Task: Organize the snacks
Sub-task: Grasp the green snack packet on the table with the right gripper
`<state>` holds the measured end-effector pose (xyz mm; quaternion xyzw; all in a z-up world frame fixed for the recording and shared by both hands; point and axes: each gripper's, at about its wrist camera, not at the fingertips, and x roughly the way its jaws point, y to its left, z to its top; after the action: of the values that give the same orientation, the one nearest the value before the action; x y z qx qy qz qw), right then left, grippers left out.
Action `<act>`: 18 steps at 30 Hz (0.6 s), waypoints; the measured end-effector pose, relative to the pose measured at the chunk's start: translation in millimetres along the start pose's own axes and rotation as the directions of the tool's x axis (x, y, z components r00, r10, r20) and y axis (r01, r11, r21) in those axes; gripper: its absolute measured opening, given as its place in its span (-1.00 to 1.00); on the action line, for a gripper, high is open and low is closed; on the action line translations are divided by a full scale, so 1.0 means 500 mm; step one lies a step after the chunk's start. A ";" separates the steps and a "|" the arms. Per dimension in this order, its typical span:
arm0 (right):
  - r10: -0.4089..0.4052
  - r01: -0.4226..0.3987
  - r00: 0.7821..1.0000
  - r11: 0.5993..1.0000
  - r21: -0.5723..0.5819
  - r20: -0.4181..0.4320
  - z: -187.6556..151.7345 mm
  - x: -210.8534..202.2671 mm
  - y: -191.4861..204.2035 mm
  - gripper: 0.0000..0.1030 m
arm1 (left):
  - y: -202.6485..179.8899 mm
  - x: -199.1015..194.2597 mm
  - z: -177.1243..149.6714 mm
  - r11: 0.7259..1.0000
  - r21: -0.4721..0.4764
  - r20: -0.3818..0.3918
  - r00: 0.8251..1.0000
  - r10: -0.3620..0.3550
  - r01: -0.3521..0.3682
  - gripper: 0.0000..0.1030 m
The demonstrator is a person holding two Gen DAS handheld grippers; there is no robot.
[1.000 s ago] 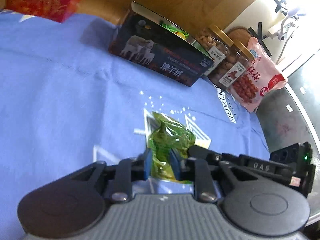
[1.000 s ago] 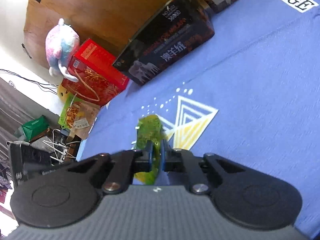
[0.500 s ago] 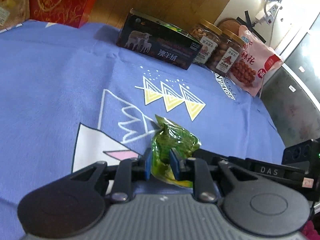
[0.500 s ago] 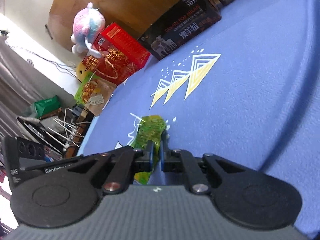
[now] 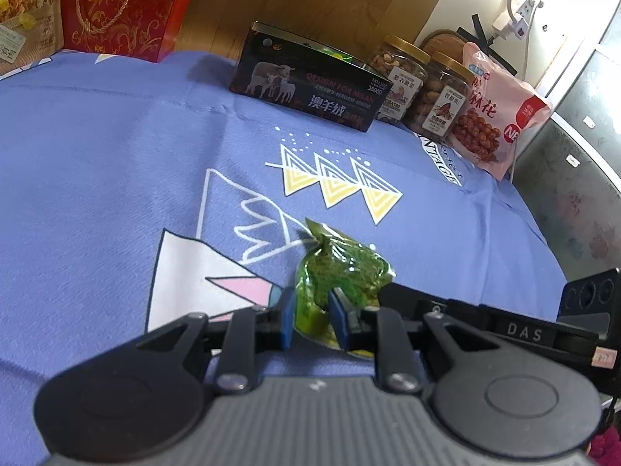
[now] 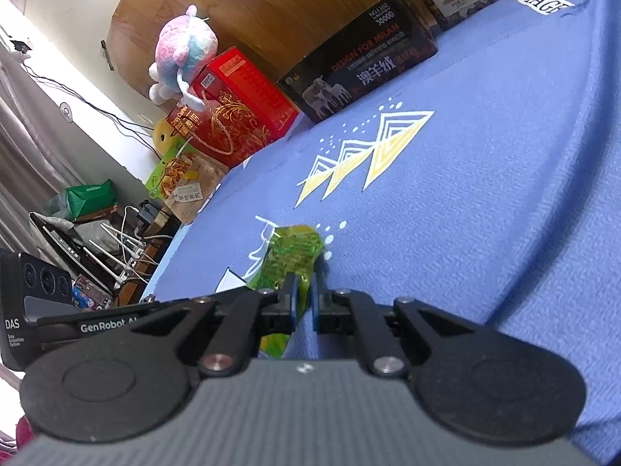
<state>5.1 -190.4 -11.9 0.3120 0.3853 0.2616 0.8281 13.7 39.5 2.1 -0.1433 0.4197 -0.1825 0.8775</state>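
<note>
A small green snack packet (image 5: 333, 272) is pinched in my left gripper (image 5: 310, 310), which is shut on its lower edge just above the blue cloth (image 5: 116, 155). My right gripper (image 6: 302, 299) is shut on a second green snack packet (image 6: 291, 256) near the cloth's left edge. A dark open box with a sheep picture (image 5: 310, 85) stands at the back of the table, with green packets showing inside it; it also shows in the right wrist view (image 6: 361, 70).
Two nut jars (image 5: 399, 73) and a pink snack bag (image 5: 496, 112) stand right of the box. A red gift box (image 6: 233, 108), a plush toy (image 6: 182, 54) and a snack pouch (image 6: 186, 186) sit at the left. Cables and clutter lie beyond the table's left edge.
Both grippers have pulled back from the dark box toward the near part of the cloth, each still holding its green packet. The box now looks farther away.
</note>
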 end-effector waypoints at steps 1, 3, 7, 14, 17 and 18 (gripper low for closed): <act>0.001 -0.001 1.000 1.000 0.001 0.002 -0.001 0.000 0.000 -0.81 | 0.000 0.000 0.000 1.000 0.002 0.001 1.000 0.001 -0.001 -0.64; 0.001 -0.001 1.000 1.000 0.000 0.003 -0.001 0.000 0.000 -0.81 | -0.002 0.000 -0.001 1.000 0.003 0.001 1.000 0.002 -0.002 -0.64; 0.001 -0.001 1.000 1.000 -0.003 0.008 -0.002 -0.001 0.000 -0.80 | -0.002 0.000 -0.001 1.000 0.006 0.002 1.000 0.001 -0.001 -0.64; 0.002 -0.002 1.000 1.000 -0.004 0.013 -0.004 -0.002 0.001 -0.80 | 0.001 -0.002 -0.002 1.000 0.016 0.010 1.000 -0.004 0.004 -0.64; 0.001 -0.001 1.000 1.000 -0.005 0.014 -0.004 -0.002 0.001 -0.81 | 0.000 -0.002 -0.003 1.000 0.020 0.012 1.000 -0.002 0.002 -0.64; 0.001 -0.001 1.000 1.000 -0.005 0.014 -0.004 -0.002 0.001 -0.81 | -0.002 -0.002 -0.004 1.000 0.021 0.013 1.000 -0.001 0.001 -0.64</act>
<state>2.9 -190.5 -12.1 0.3120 0.3787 0.2609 0.8314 11.5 39.0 1.9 -0.1356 0.4119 -0.1864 0.8816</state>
